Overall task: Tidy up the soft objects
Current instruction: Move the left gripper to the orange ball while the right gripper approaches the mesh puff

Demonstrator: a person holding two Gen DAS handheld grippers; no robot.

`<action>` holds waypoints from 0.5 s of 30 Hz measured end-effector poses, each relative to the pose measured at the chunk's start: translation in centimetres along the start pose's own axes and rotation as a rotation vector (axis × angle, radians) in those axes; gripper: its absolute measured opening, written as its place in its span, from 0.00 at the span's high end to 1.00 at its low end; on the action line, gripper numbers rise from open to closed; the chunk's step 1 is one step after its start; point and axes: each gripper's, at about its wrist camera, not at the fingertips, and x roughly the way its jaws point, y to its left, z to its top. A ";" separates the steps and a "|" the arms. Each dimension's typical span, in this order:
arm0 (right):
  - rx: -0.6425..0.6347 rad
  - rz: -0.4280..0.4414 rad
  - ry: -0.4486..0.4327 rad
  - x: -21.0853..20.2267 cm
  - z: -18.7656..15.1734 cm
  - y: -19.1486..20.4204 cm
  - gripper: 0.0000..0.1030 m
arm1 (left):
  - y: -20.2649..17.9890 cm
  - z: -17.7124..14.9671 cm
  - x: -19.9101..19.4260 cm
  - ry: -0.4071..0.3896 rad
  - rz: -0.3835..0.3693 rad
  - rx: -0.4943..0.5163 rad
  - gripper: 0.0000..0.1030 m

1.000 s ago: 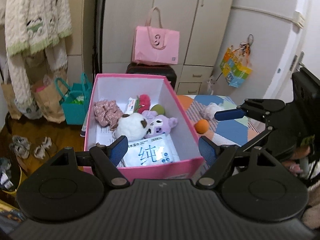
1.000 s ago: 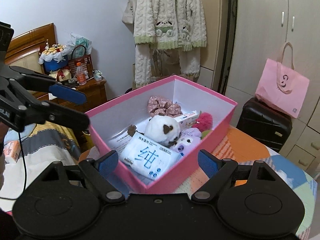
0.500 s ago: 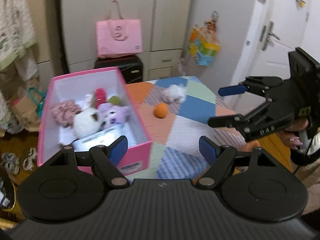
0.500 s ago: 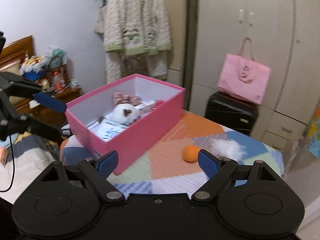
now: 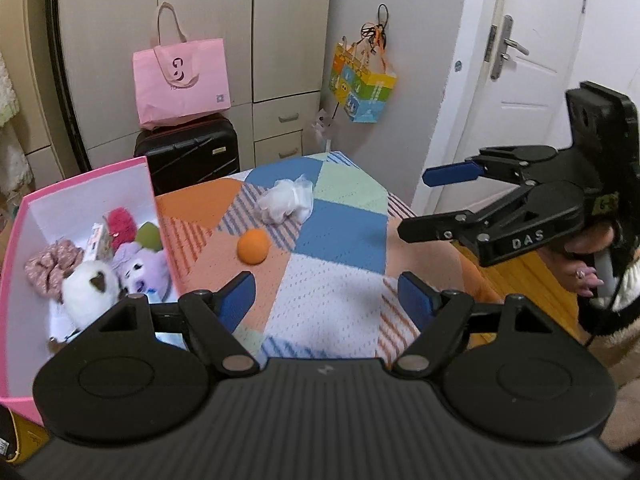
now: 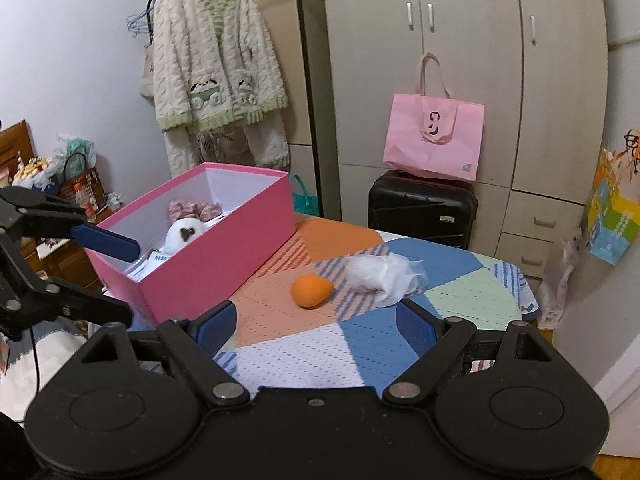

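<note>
A pink box (image 5: 86,178) (image 6: 224,236) stands at the left of the patchwork table. It holds a white plush (image 5: 90,286), a purple plush (image 5: 140,266), a scrunchie (image 5: 50,264) and other soft things. An orange sponge ball (image 5: 253,246) (image 6: 312,290) and a white cotton wad (image 5: 286,200) (image 6: 382,272) lie on the table to the right of the box. My left gripper (image 5: 328,300) is open and empty above the table's near part. My right gripper (image 6: 316,324) is open and empty, just short of the ball and wad.
The patchwork tablecloth (image 5: 340,232) ends at the right over a wooden floor. A black suitcase (image 6: 422,206) with a pink bag (image 6: 434,138) stands behind the table by the wardrobe. A cardigan (image 6: 214,64) hangs at the back left. A door (image 5: 532,60) is at the right.
Both grippers have swung right, away from above the box, and now face the ball and wad on the table. Both stayed open and empty.
</note>
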 end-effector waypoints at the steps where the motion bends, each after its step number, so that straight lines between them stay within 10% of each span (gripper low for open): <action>1: 0.006 0.003 -0.003 0.1 -0.1 -0.4 0.13 | -0.1 0.1 0.6 -0.002 0.006 -0.005 0.25; 15: -0.083 -0.051 -0.109 6.8 -0.5 -5.0 0.13 | 0.4 0.6 7.4 -0.066 0.036 -0.096 0.25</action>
